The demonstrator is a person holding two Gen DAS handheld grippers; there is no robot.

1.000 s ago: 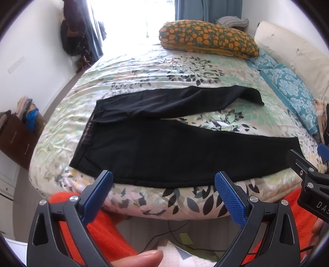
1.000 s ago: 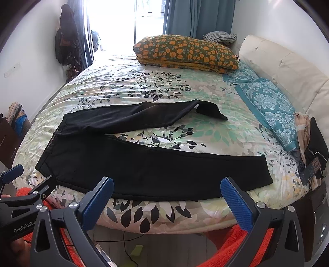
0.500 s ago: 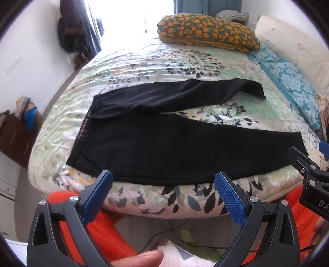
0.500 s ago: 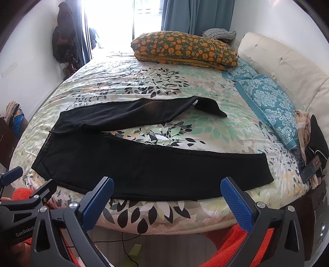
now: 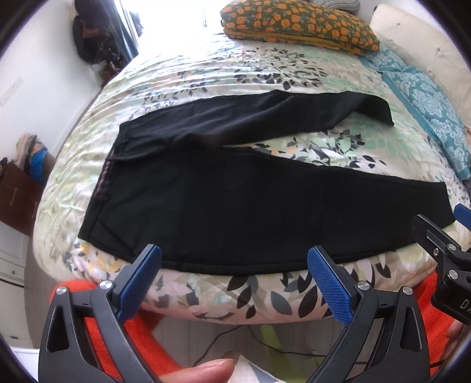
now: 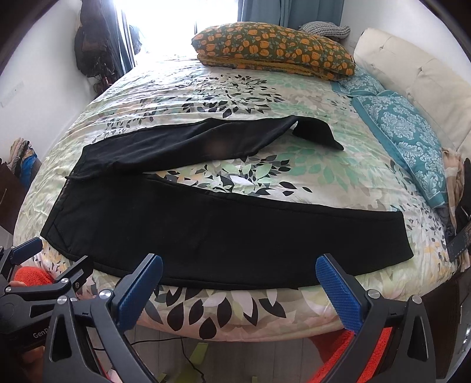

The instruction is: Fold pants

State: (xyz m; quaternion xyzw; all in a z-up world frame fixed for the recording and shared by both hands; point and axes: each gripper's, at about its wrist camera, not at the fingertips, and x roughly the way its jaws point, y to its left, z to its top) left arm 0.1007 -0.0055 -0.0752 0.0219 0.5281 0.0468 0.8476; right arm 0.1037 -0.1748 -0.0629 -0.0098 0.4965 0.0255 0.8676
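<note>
Lying beyond both tongs [image 5: 234,262], pants [image 5: 250,206] unheld

Home bedroom. A bed [image 6: 265,97] with a leaf-print cover is filling the room; an orange-flowered pillow [image 6: 273,50] and teal pillows [image 6: 403,129] are lying near a padded cream headboard [image 6: 412,76]. Blue curtains [image 6: 282,13] are hanging at a bright window, clothes [image 6: 91,44] hanging on the wall.

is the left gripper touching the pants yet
Apart. In the left wrist view, the left gripper is open, with bare floral bedspread visible between its fingertips and the near edge of the black pants.
</note>
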